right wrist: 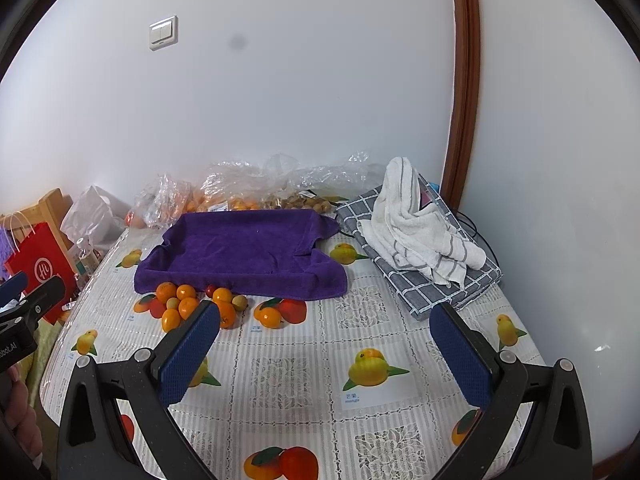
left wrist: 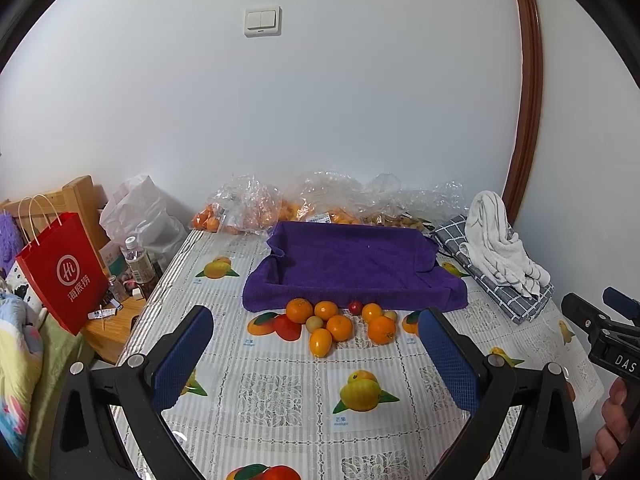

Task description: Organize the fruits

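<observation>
Carefully now: with left gripper point(left wrist: 316, 332) spread wide and empty, descend over the nearest orange point(left wrist: 320, 342), pinch gently, lift into purple-lined tray point(left wrist: 352, 264).

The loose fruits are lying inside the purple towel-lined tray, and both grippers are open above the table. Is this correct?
Not quite. The loose fruits lie on the tablecloth in front of the purple towel-lined tray, not inside it; the left wrist view shows the tray holds none. Both the left gripper and right gripper are open.
</observation>
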{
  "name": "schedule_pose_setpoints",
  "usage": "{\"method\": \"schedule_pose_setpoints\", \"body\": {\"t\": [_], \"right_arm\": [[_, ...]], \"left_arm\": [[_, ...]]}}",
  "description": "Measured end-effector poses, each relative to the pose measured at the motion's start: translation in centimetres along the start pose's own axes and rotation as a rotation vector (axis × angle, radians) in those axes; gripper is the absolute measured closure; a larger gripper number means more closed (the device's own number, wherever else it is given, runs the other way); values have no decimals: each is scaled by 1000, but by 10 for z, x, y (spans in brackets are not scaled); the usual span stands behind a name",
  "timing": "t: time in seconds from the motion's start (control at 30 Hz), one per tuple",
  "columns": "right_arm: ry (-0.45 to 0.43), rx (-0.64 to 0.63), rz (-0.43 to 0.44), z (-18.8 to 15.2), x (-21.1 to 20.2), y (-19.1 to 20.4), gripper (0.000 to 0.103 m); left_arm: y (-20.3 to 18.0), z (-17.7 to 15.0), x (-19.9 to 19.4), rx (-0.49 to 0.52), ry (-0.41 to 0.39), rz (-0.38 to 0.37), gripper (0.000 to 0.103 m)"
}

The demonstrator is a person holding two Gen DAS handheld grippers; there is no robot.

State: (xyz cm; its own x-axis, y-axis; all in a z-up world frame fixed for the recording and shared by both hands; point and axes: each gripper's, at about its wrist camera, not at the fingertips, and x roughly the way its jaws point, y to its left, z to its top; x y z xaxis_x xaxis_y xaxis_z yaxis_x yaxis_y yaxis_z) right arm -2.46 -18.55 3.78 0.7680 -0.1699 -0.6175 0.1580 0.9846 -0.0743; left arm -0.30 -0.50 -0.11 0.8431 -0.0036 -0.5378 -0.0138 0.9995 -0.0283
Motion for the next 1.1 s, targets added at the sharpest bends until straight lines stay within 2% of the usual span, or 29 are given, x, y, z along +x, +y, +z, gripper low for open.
{"method": "schedule_pose_setpoints", "body": {"t": [0.8,1.1], "right_arm": [[0,-4,4,-2,1,4,0],[14,-32,13,-4,14,13,0]], "left_arm": [[0,0,0,1,-2,-2,0],[9,12,1,-6,-4,19,0]]}}
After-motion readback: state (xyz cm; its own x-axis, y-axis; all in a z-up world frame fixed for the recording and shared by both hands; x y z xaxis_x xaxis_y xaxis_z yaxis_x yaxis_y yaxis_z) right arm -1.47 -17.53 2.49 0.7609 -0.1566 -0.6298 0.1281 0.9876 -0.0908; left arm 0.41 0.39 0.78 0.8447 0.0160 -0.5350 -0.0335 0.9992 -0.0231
